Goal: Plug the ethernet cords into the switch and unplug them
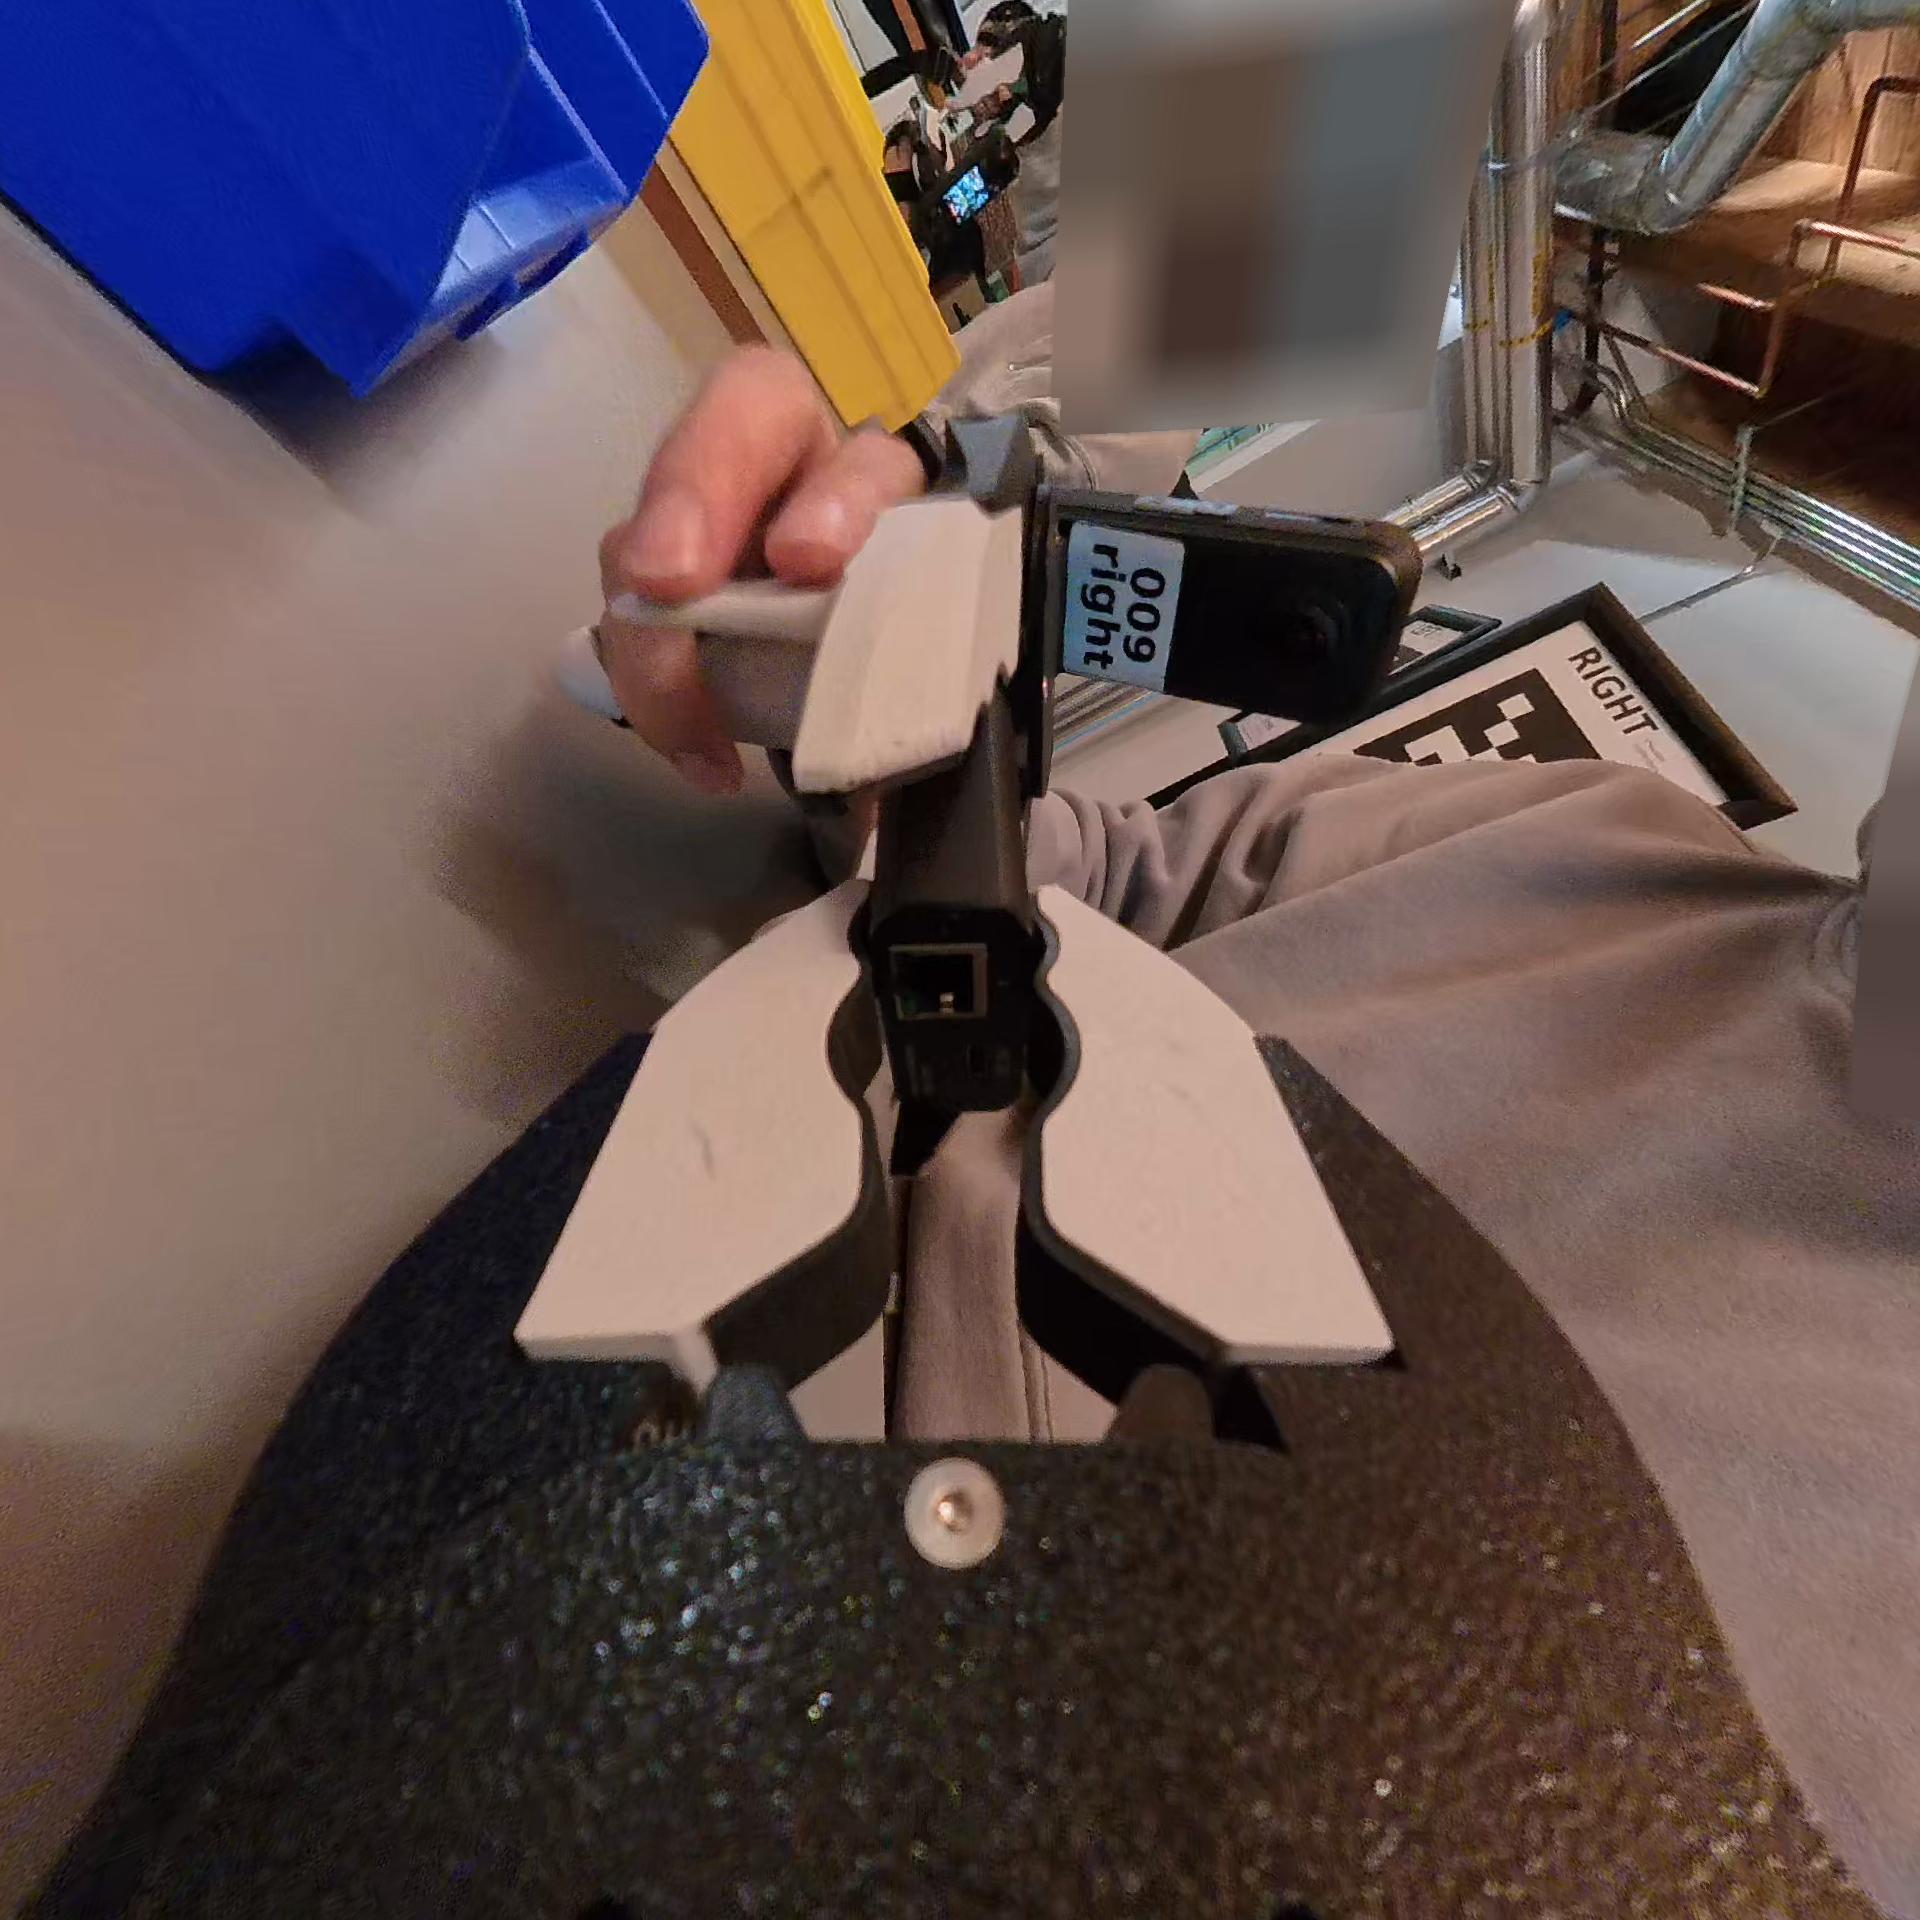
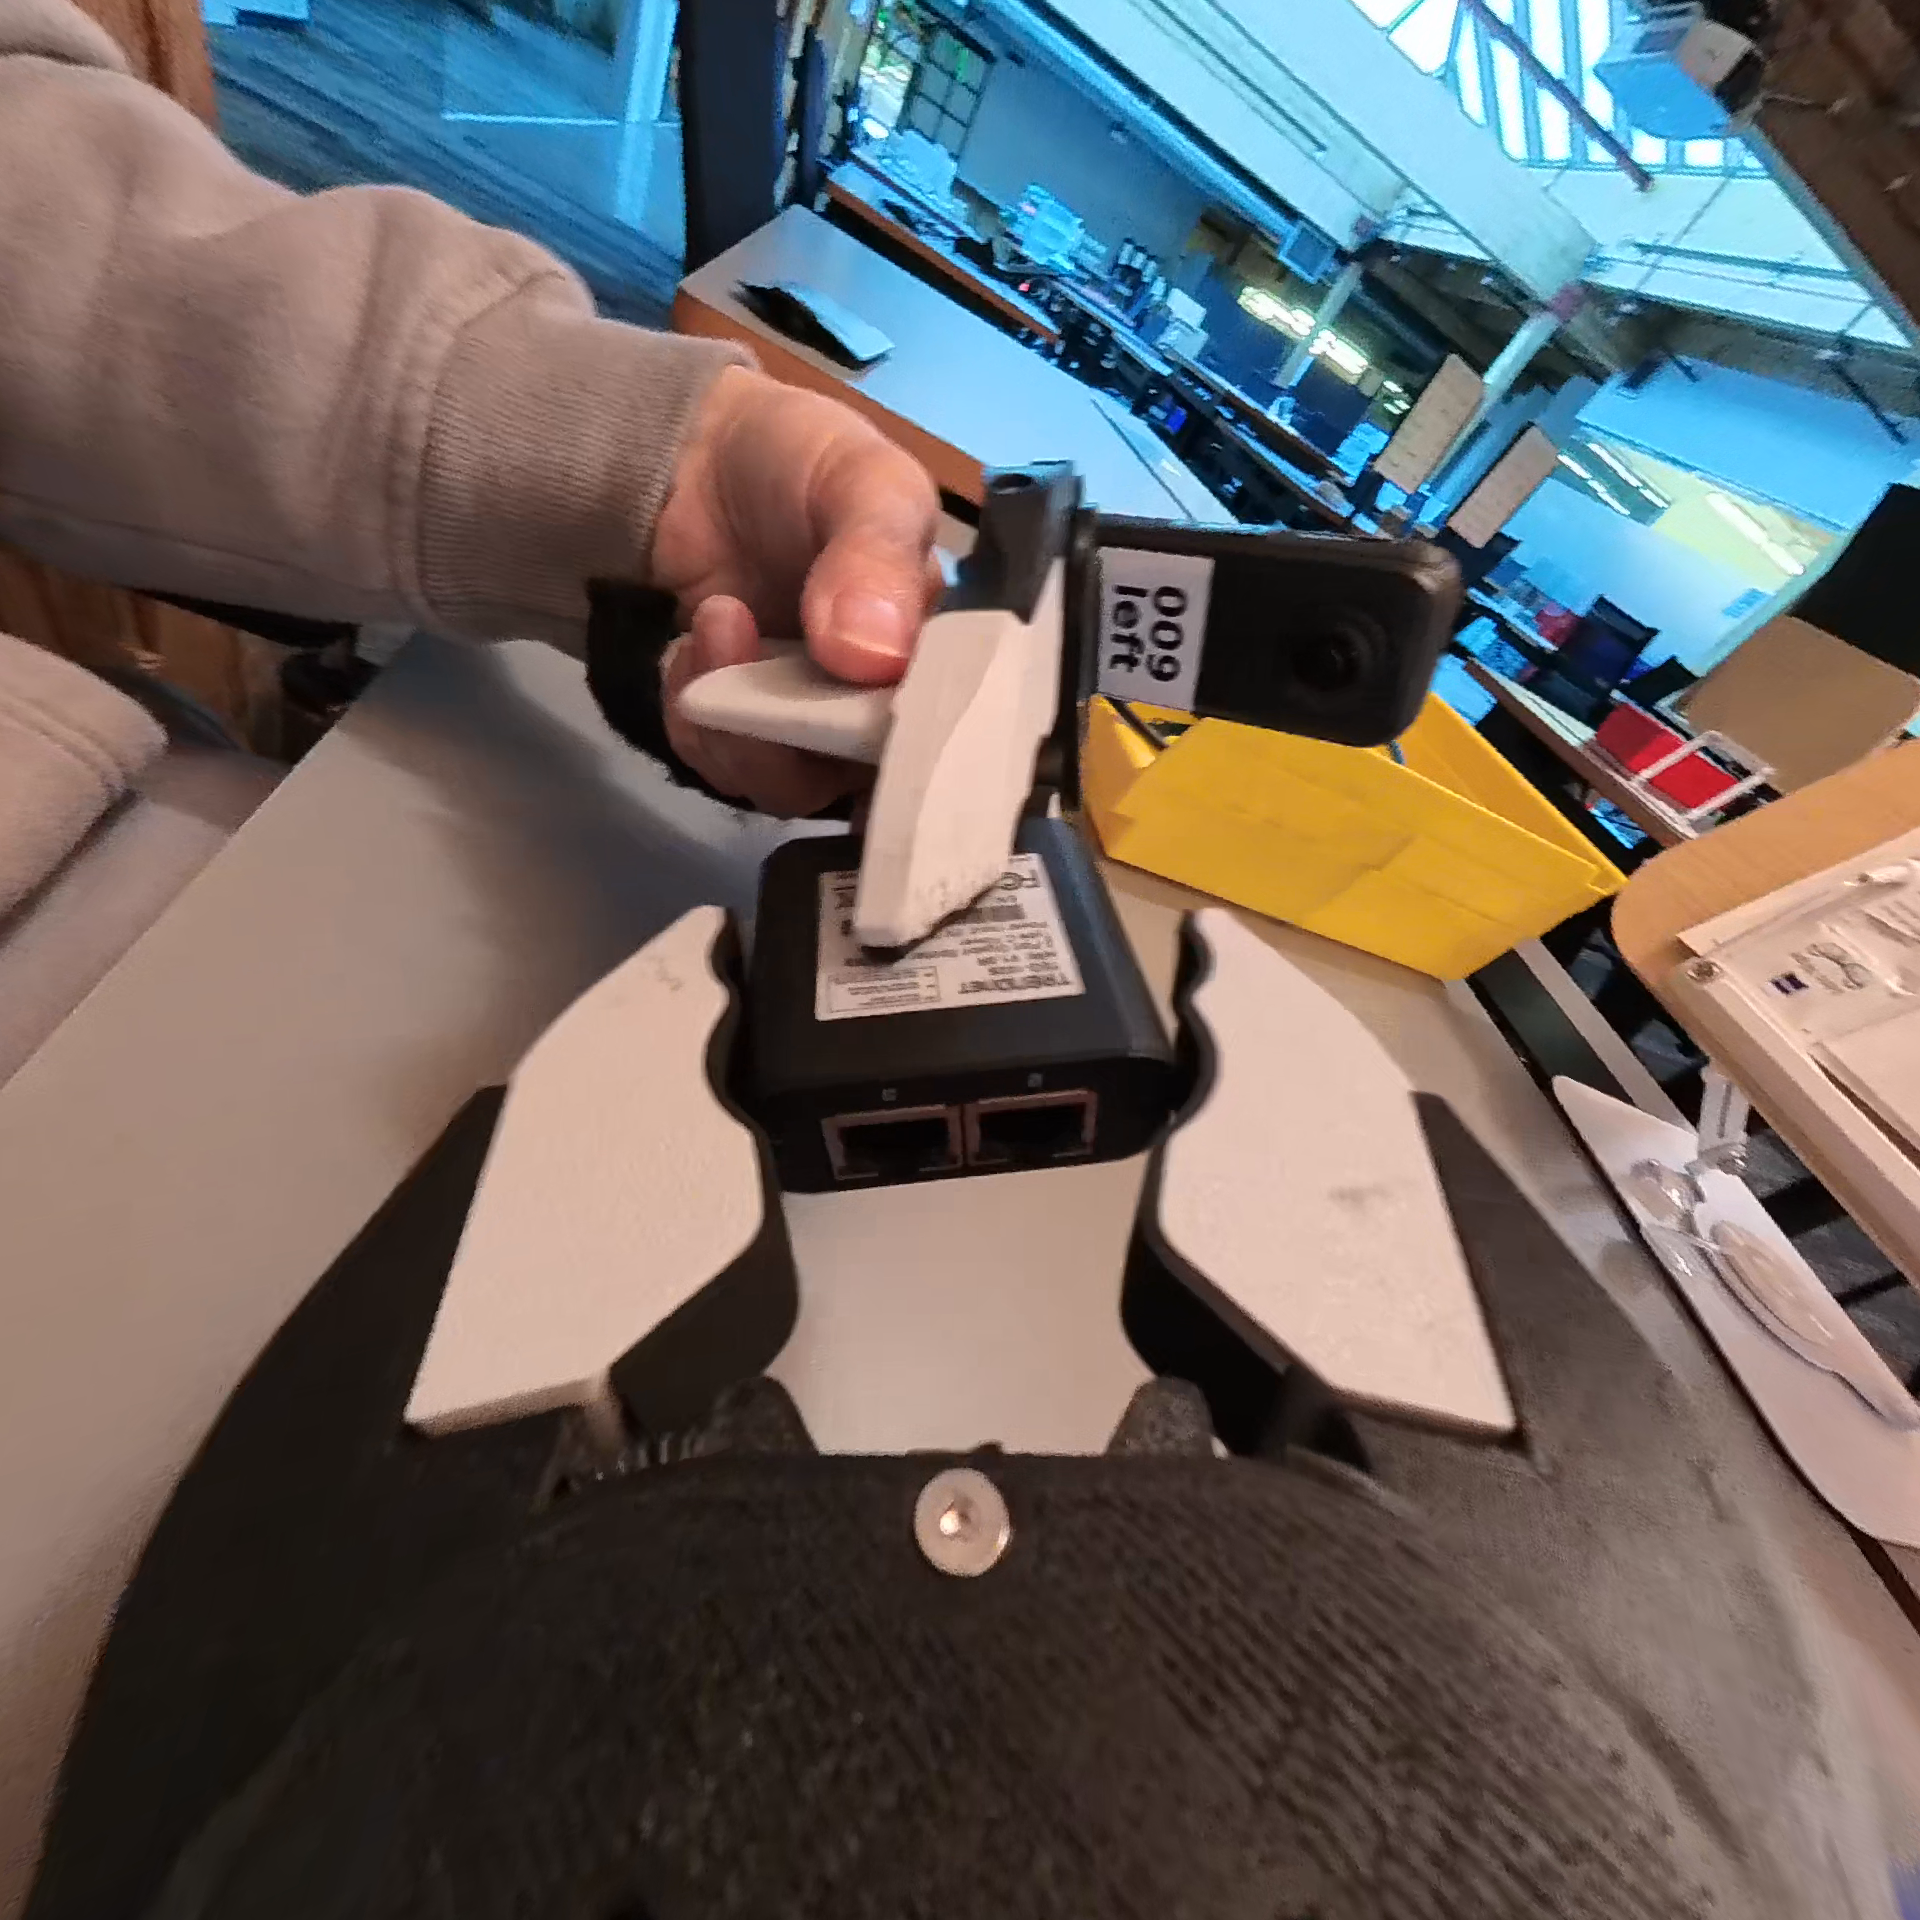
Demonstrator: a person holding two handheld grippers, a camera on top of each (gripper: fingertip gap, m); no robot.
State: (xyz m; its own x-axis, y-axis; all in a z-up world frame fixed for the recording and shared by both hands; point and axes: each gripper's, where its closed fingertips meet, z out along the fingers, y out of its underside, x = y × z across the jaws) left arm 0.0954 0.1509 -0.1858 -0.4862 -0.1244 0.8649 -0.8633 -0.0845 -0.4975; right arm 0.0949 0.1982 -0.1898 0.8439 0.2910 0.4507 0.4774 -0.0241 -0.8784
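Switch (image 2: 951, 1039) is off the table (image 2: 312, 987), gripped from both ends. Left gripper (image 1: 951, 997) clamps its single-port end across the thin sides. Right gripper (image 2: 951, 1049) pinches the two-port end, both ports facing its camera, unplugged.

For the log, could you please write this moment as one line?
left tongs: shut on switch; right tongs: shut on switch; ports: empty; cords: unseen
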